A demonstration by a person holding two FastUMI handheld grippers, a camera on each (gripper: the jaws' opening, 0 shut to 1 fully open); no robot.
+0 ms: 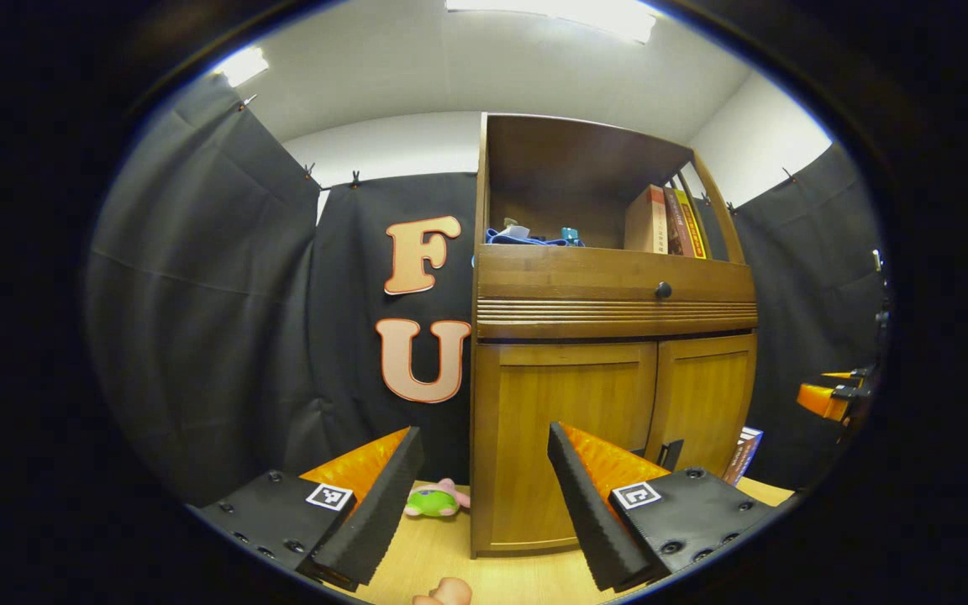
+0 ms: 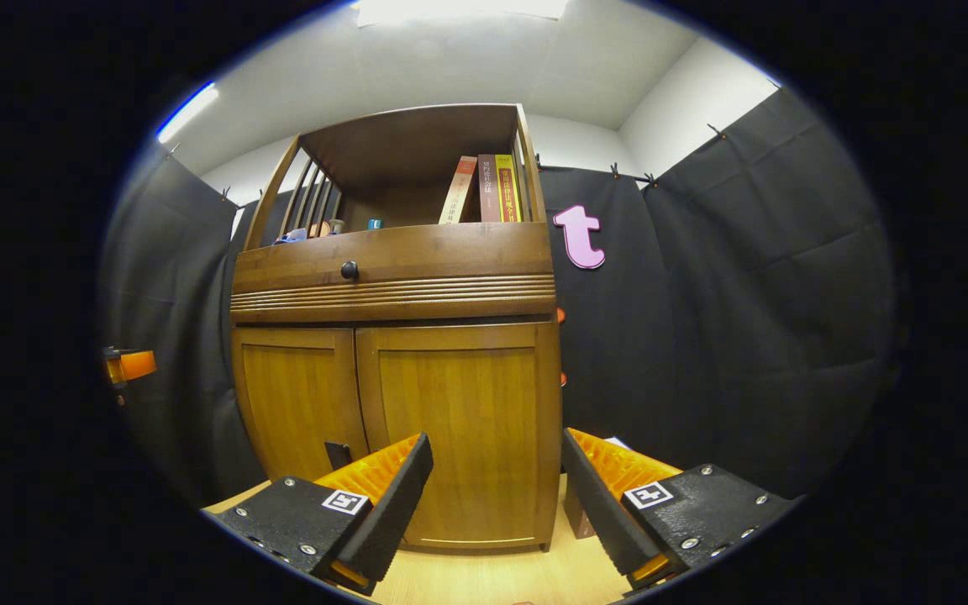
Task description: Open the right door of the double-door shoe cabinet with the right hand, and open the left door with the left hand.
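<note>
Left gripper [image 1: 484, 496] nearest the lens in left gripper view, jaws spread wide, nothing between them; past the fingers a small green and pink plush toy [image 1: 436, 500] on the wooden floor [image 1: 442, 555] beside the cabinet's corner. Right gripper [image 2: 497, 496] in right gripper view likewise spread wide and empty. Shoe cabinet [image 1: 610, 336] straight ahead of both, standing on the floor against the black cloth wall: open shelf on top with books [image 1: 667, 222], drawer with dark knob [image 1: 663, 291] below, then the two doors. Left door [image 1: 568, 437] and right door [image 2: 459, 420] both flush and closed, so judged as approach stage, neither door started. A small dark handle [image 1: 670, 454] sits low by the centre seam, seen again in right gripper view [image 2: 337, 455] just past the near finger; whether each door has its own handle cannot be told from here. Task order puts right door first: next move likely needs right gripper brought in toward the seam and down to handle height, jaws kept apart until either side of the handle or door edge, then closed and pulled along the hinge arc. Both grippers apart from the cabinet, no contact. Other gripper glimpsed at far edge of left gripper view [image 1: 828, 397].
</note>
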